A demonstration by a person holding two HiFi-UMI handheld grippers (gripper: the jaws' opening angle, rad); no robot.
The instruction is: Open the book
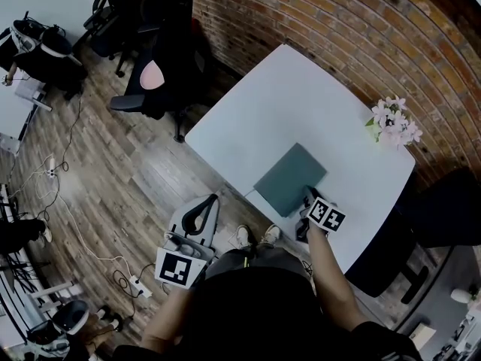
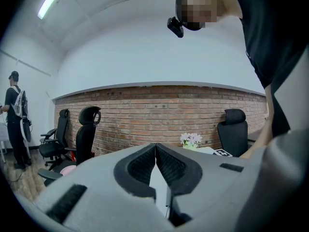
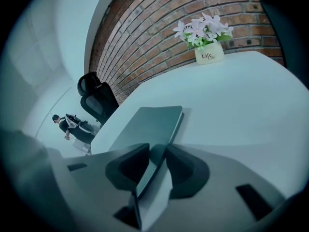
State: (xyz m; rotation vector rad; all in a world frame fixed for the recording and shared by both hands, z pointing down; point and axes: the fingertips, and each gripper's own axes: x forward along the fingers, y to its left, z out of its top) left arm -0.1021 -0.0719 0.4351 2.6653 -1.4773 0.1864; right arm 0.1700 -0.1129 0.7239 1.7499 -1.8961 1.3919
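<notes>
A dark teal book (image 1: 289, 177) lies closed on the white table (image 1: 285, 89), near its front edge. My right gripper (image 1: 308, 198) is at the book's near right corner. In the right gripper view the book (image 3: 150, 122) runs away from the jaws, and the right gripper (image 3: 157, 150) has the cover's near edge pinched between its two pads, slightly raised. My left gripper (image 1: 212, 200) hangs off the table's front left side over the wooden floor. In its own view the left gripper (image 2: 155, 147) has its pads together with nothing between them.
A white pot of pink flowers (image 1: 392, 122) stands at the table's far right corner by the brick wall. Black office chairs (image 1: 161, 59) stand beyond the table's left end, another chair (image 1: 443, 209) to its right. A person (image 2: 14, 115) stands far off.
</notes>
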